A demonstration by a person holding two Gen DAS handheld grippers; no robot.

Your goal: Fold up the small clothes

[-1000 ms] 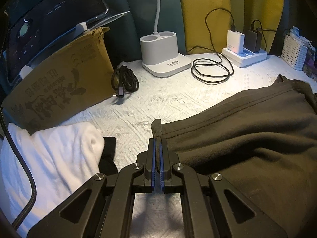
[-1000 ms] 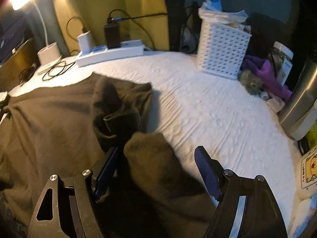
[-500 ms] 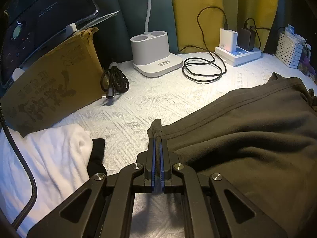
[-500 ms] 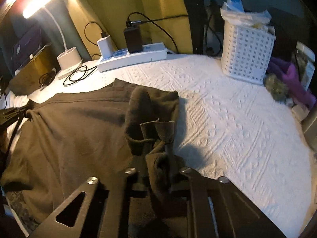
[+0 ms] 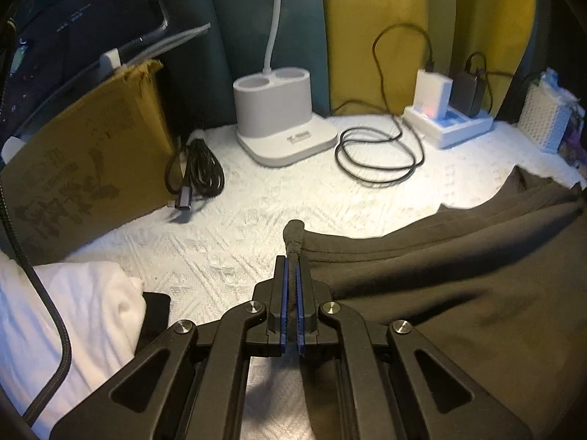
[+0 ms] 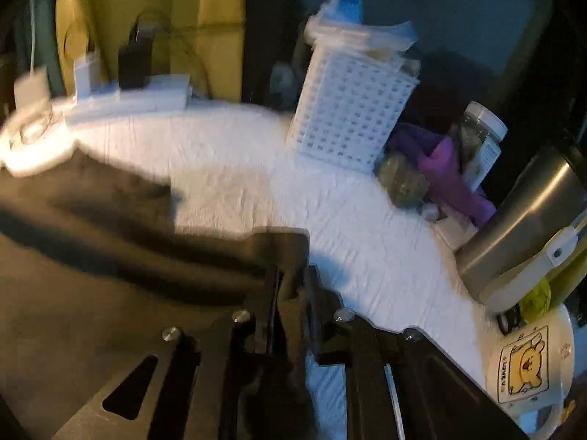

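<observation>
Left gripper (image 5: 292, 267) pinches the dark garment's (image 5: 458, 286) corner. Right gripper (image 6: 291, 282), jaws lately moving, clamps another bunched edge. Only the right view shows the bear-printed white pot (image 6: 528, 363); its lettering is unreadable.

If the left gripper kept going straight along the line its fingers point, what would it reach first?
Likely bare white table cover, then the lamp base. The left gripper is shut on the dark garment; depth is unclear.

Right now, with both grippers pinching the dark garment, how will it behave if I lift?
The dark garment likely sags between the left gripper and the right gripper: it wrinkles and bunches softly. Its thick, matte fabric probably won't slip from the pads.
</observation>
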